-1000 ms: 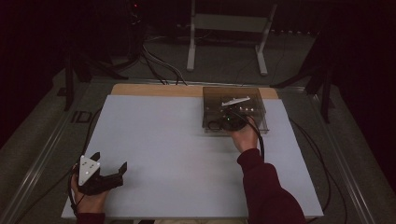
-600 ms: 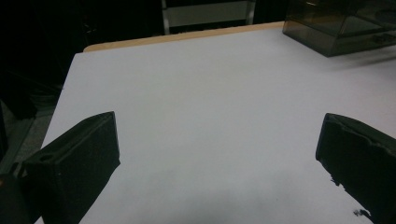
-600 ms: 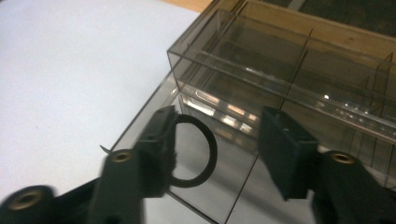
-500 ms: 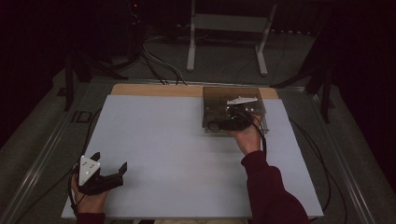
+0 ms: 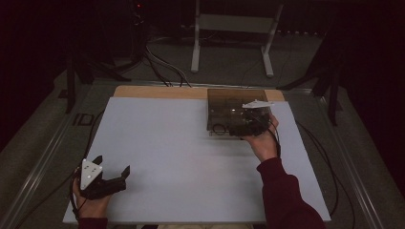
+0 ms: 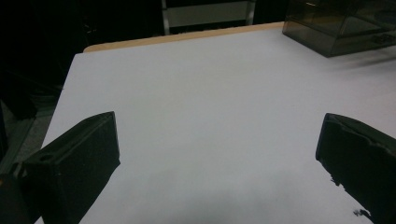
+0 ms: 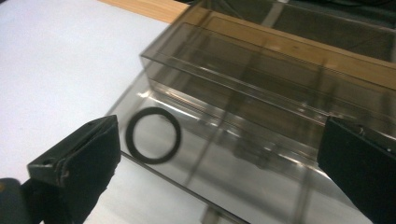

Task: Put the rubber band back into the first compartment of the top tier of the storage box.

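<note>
A black ring [image 7: 152, 135] is seen lying flat in the clear smoky box [image 5: 224, 98], in the part nearest the box's front left corner. The box sits near the far right corner of the white table top [image 5: 167, 143], against the wooden strip [image 5: 157, 91] along the far edge. The right gripper [image 7: 219, 154] is held just over the box, with its 2 jaws spread wide and nothing pinched. The ring could be missed if the jaws are closed too soon. The box wall could be bumped, and the box could be pushed. The left gripper [image 5: 107, 179] rests near the near left corner, jaws spread wide too.
</note>
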